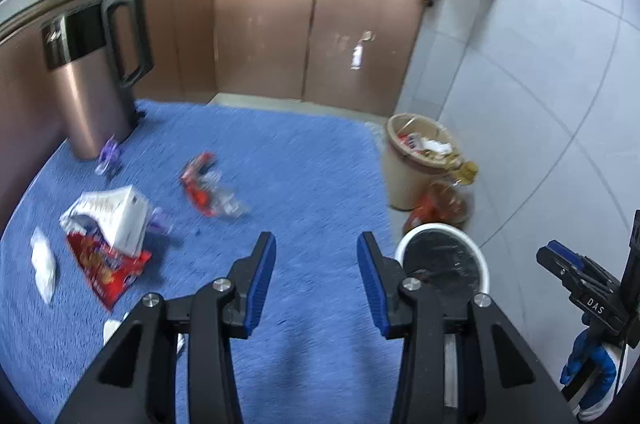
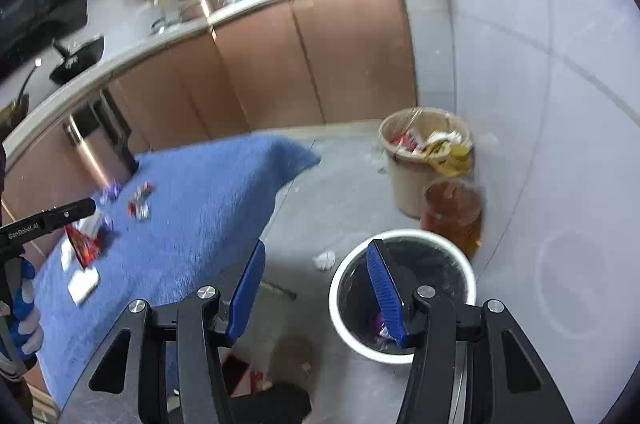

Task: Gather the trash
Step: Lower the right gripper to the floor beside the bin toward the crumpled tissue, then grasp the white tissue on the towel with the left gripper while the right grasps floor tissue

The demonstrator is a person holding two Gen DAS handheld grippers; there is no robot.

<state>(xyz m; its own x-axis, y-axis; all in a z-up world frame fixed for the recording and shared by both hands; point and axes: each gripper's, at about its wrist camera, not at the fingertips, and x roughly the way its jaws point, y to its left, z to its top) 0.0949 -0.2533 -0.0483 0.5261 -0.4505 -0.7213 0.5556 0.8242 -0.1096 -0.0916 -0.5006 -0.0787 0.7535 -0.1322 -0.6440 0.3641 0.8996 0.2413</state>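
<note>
Trash lies on a blue cloth-covered table (image 1: 288,160): a red snack packet (image 1: 108,270) under a crumpled white bag (image 1: 118,212), a red and clear wrapper (image 1: 204,186), a purple wrapper (image 1: 108,156) and a white tissue (image 1: 44,264). My left gripper (image 1: 316,248) hovers over the cloth to the right of them, open and empty. A white bin with a black liner (image 2: 404,288) stands on the floor, a purple wrapper (image 2: 380,330) inside. My right gripper (image 2: 316,252) hangs open and empty over the bin's left rim.
A rose-gold jug (image 1: 92,84) stands at the table's far left. On the floor are a full beige bin (image 2: 424,156), an amber oil bottle (image 2: 452,212) and a crumpled tissue (image 2: 325,259). Kitchen cabinets (image 1: 312,36) run behind.
</note>
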